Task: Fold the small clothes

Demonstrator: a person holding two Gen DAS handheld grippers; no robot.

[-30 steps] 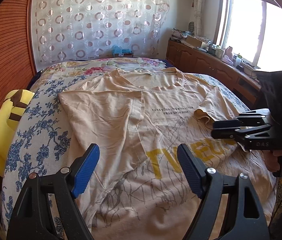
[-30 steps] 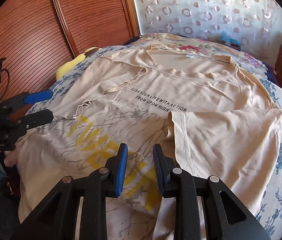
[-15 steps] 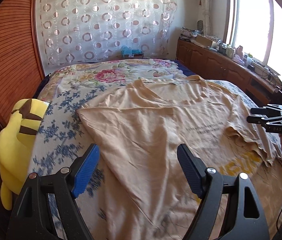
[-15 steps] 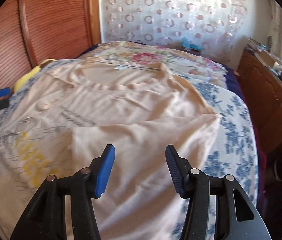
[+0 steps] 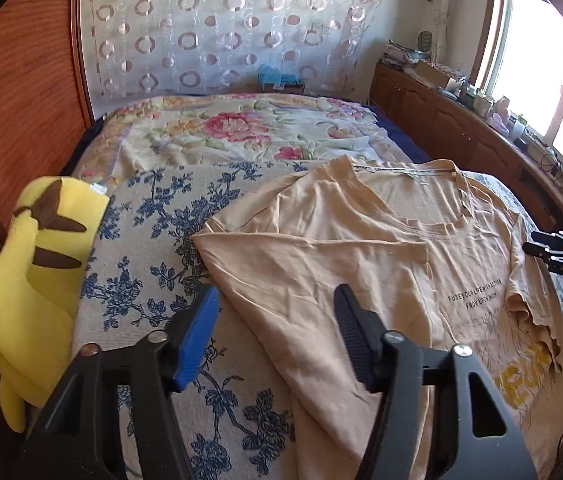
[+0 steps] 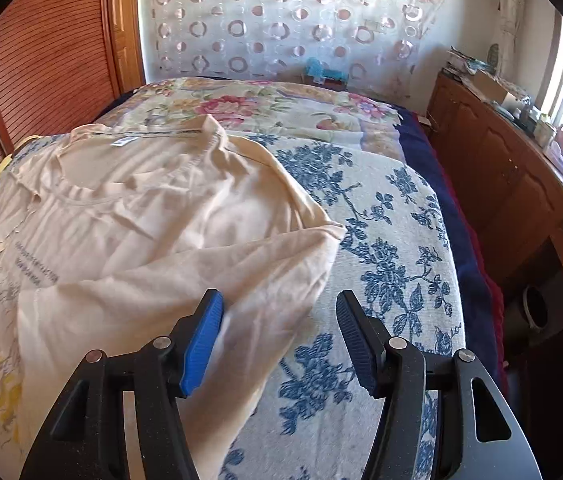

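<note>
Bedroom, blue-floral bedspread (image 5: 153, 248) as work surface. Left wrist view: beige T-shirt (image 5: 361, 248) flat on bedspread, left sleeve side folded inward. Left gripper (image 5: 275, 332) above shirt's left edge, jaws closing, pads not pressing cloth. Yellow plush toy (image 5: 29, 280) at bed's left edge.

Right wrist view: right gripper (image 6: 279, 338) over shirt's folded right edge, jaws opening, gripping nothing. Wooden cabinet (image 6: 501, 168) to the right.

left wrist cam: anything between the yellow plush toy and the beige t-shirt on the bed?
Only bare blue-floral bedspread lies between the yellow plush toy and the beige t-shirt, seen in the left wrist view.
</note>
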